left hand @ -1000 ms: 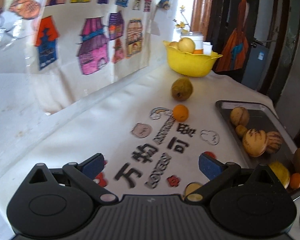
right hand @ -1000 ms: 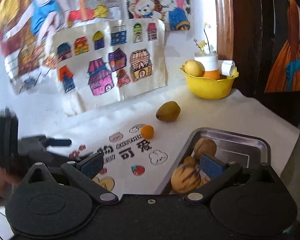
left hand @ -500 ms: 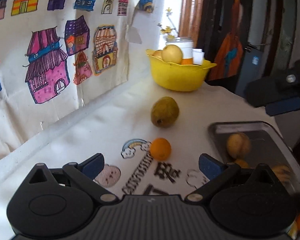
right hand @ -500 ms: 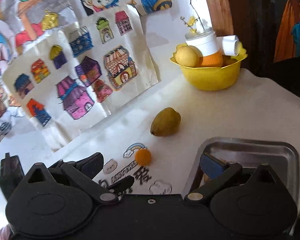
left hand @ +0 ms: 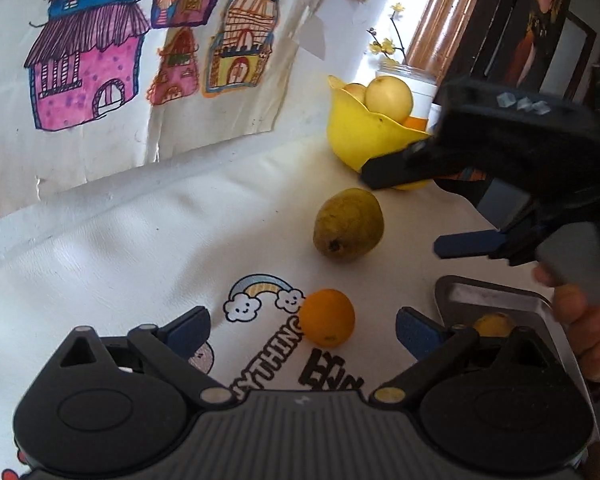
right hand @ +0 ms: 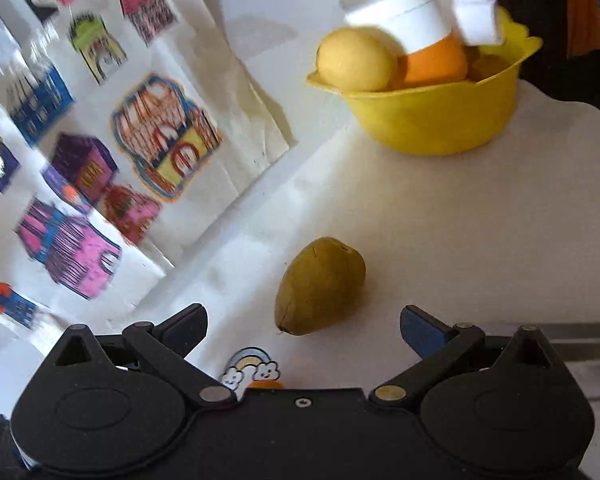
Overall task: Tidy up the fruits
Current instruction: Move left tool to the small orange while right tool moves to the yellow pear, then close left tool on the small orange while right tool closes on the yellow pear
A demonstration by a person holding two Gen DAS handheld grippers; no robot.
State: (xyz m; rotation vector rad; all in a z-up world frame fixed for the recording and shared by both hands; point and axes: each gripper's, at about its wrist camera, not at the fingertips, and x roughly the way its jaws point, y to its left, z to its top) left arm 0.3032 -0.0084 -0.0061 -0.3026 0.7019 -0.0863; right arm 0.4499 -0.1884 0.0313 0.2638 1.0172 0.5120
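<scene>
- Left wrist view: coloured drawings of houses (left hand: 88,60) hang on the wall at far left, above a white desk (left hand: 140,240) with printed cartoon lettering.
- The left hand-held gripper (left hand: 302,330) is released; its jaws have just been closing a little, and they stand wide with the small orange (left hand: 327,317) lying on the desk between and just ahead of the blue pads, untouched.
- Beyond the orange, a green-brown pear (left hand: 349,224) lies on its side on the desk, apart from the orange.
- Behind it, a yellow bowl (left hand: 356,136) holds a pale yellow fruit (left hand: 388,94) and a white cup.
- At right, the right hand-held gripper (left hand: 420,208), gripped by a person's hand (left hand: 580,320), hangs over the desk with its jaws spread and nothing between them, above the pear's right side.
- Below it, a metal tray (left hand: 496,294) shows a corner with a yellowish fruit inside.
- Right wrist view: the drawings (right hand: 100,160) fill the left, blurred.
- The pear (right hand: 320,286) lies centred between and just ahead of the open pads, not touched.
- The bowl (right hand: 432,116) sits at upper right; the tray's rim (right hand: 560,328) shows at the right edge.
</scene>
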